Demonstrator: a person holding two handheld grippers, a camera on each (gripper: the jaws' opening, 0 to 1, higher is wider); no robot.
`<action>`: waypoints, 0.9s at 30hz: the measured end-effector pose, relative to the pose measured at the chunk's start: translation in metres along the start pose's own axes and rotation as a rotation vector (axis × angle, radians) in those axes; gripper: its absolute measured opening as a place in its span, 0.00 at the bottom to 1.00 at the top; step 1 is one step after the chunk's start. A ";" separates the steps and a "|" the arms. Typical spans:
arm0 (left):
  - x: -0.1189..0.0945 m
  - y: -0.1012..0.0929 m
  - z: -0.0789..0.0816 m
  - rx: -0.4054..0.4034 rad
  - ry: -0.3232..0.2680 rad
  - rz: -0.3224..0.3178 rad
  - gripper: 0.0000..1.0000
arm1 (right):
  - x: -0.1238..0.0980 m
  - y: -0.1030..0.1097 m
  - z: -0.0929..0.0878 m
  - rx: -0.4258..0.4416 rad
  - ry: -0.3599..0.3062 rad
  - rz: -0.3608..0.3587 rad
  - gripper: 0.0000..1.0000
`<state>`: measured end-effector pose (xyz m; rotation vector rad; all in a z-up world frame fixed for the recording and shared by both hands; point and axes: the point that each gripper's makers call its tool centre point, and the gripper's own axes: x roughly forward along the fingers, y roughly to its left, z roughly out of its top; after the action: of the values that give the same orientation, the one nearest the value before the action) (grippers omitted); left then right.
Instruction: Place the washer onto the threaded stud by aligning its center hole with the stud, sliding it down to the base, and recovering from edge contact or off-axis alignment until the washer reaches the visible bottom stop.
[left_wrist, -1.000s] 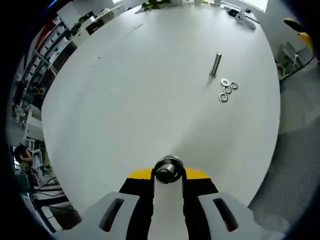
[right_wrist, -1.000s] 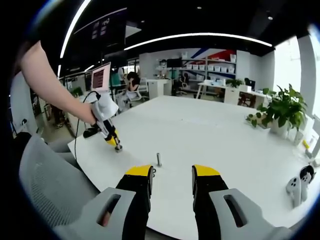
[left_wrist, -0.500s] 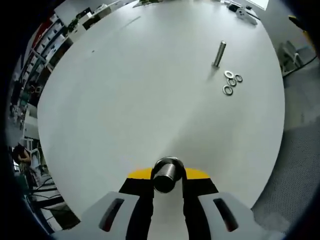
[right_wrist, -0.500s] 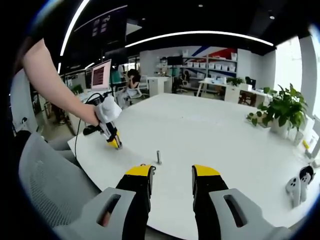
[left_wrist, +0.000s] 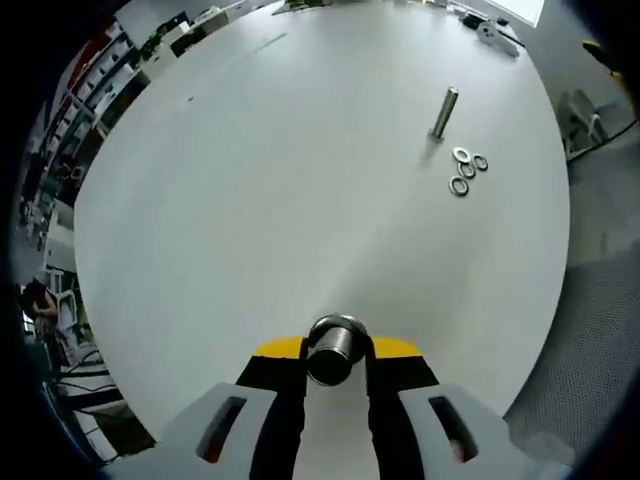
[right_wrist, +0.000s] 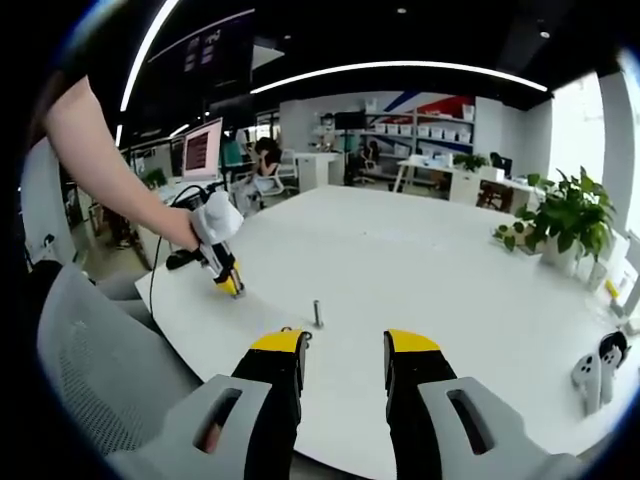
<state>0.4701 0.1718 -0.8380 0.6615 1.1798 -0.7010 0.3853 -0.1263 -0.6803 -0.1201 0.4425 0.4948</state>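
The large round white table (left_wrist: 300, 180) carries everything here, and its far side in the right gripper view (right_wrist: 420, 250) runs toward office desks and shelving. A grey mesh office chair (right_wrist: 110, 370) stands just beside the table's near-left edge in the right gripper view. A green potted plant (right_wrist: 570, 225) sits at the table's right edge there, and a white handheld controller (right_wrist: 592, 368) lies on the table nearer than the plant.

The left gripper (right_wrist: 228, 283), white-bodied with yellow-tipped black jaws, is held by a person's hand (right_wrist: 180, 228) over the table's left part, its tips close to the surface. In its own view (left_wrist: 337, 350) the jaws are closed on a short silver threaded metal cylinder (left_wrist: 335, 348), gripped between the yellow tips.

The right gripper (right_wrist: 343, 350) hovers above the table's near edge with its jaws parted and nothing between them.

A slim upright grey metal stud (left_wrist: 444, 110) stands on the table well apart from the left gripper; it also appears beyond the right gripper's tips (right_wrist: 317, 315). Three small flat silver ring washers (left_wrist: 467, 171) lie on the table just beside the stud's base, touching or nearly touching one another.
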 end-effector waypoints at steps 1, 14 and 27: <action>0.000 -0.001 -0.001 0.001 0.000 0.002 0.21 | 0.000 0.000 0.000 0.000 0.000 -0.001 0.33; -0.021 0.002 -0.005 -0.089 -0.074 0.025 0.23 | 0.000 0.003 0.000 -0.004 0.000 0.010 0.33; -0.055 -0.014 -0.026 -0.202 -0.238 0.091 0.22 | 0.001 0.005 -0.003 -0.003 0.018 0.014 0.33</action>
<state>0.4320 0.1907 -0.7929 0.4461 0.9788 -0.5582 0.3827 -0.1226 -0.6837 -0.1248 0.4609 0.5089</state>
